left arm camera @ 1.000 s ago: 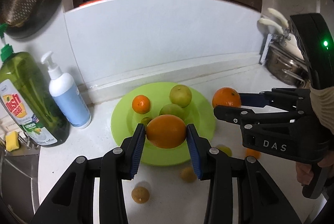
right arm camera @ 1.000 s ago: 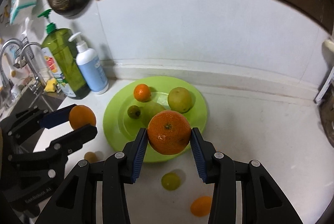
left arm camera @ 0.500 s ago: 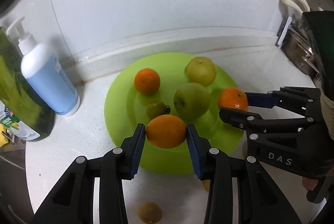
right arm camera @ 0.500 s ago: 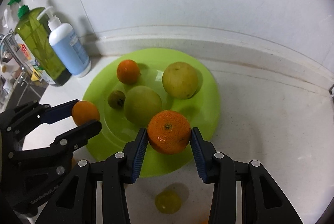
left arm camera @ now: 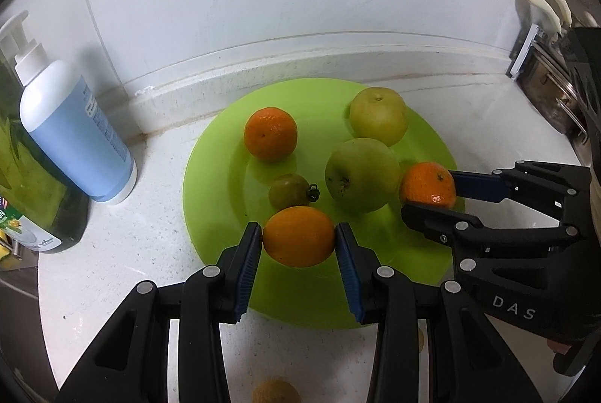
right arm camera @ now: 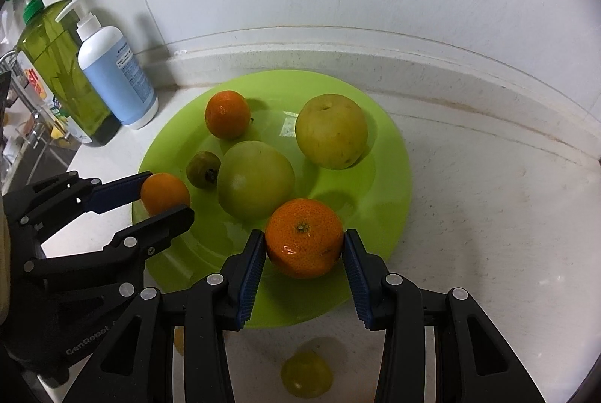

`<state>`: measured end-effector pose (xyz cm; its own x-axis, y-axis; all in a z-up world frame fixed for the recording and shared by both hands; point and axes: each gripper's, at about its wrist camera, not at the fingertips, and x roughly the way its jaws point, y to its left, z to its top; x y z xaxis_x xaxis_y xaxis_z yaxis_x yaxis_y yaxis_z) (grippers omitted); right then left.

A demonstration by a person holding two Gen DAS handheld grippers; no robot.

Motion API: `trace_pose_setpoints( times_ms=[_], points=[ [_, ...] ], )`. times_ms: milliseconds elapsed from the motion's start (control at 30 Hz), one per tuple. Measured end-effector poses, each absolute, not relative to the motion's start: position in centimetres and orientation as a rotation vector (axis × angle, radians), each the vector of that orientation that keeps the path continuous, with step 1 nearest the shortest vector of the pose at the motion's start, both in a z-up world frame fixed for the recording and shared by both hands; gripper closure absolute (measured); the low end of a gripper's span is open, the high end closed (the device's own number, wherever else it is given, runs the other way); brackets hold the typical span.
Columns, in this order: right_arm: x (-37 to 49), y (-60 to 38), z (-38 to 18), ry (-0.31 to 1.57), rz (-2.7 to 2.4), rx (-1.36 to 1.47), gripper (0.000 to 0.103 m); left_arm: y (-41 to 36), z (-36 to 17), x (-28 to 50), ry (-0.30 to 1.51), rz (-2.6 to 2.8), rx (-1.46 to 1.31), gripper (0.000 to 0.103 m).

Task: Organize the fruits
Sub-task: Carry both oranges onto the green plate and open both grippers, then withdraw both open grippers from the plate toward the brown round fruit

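Note:
My left gripper (left arm camera: 298, 237) is shut on a smooth orange (left arm camera: 298, 236), held just over the near left part of the lime-green plate (left arm camera: 210, 177). My right gripper (right arm camera: 305, 243) is shut on a dimpled mandarin (right arm camera: 304, 237) above the plate's (right arm camera: 390, 177) near right part. On the plate lie a small mandarin (left arm camera: 270, 133), two pale green apples (left arm camera: 362, 174) (left arm camera: 378, 115) and a small dark green fruit (left arm camera: 289, 190). Each gripper shows in the other's view, the right gripper (left arm camera: 430, 196) and the left gripper (right arm camera: 165, 194), both holding fruit.
A blue pump bottle (left arm camera: 75, 129) and a green dish-soap bottle (right arm camera: 64, 80) stand left of the plate by the white wall. Loose small fruits lie on the counter in front of the plate: a yellow-green one (right arm camera: 306, 378) and an orange-brown one (left arm camera: 276, 391). A metal rack (left arm camera: 552, 95) is at the right.
Both grippers came down and forward with their fruit, from above the counter in front of the plate to low over the plate. Their grip is unchanged.

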<state>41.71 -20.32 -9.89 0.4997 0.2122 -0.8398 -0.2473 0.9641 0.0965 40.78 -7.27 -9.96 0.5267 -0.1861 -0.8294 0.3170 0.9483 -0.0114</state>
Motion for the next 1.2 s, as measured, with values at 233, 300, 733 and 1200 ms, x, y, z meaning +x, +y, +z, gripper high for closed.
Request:
trace_pose_setpoints(
  times_ms=[233, 300, 733, 1200],
  points=[
    [41.3, -20.4, -9.4, 0.991, 0.259, -0.042, 0.050, -6.9, -9.3, 40.2, 0.956, -0.296, 0.130, 0.063],
    [40.9, -20.6, -8.9, 0.977, 0.254, -0.036, 0.050, -6.6, -8.9, 39.7, 0.946, -0.295, 0.119, 0.063],
    [34.6, -21.2, -4.4, 0.731, 0.162, 0.066, 0.029, -4.3, -4.6, 34.0, 0.833, -0.261, 0.093, 0.055],
    [27.4, -19.5, -1.6, 0.576, 0.102, -0.027, 0.019, -1.3, -2.0, 27.3, 0.723, -0.211, 0.077, 0.042]
  ],
)
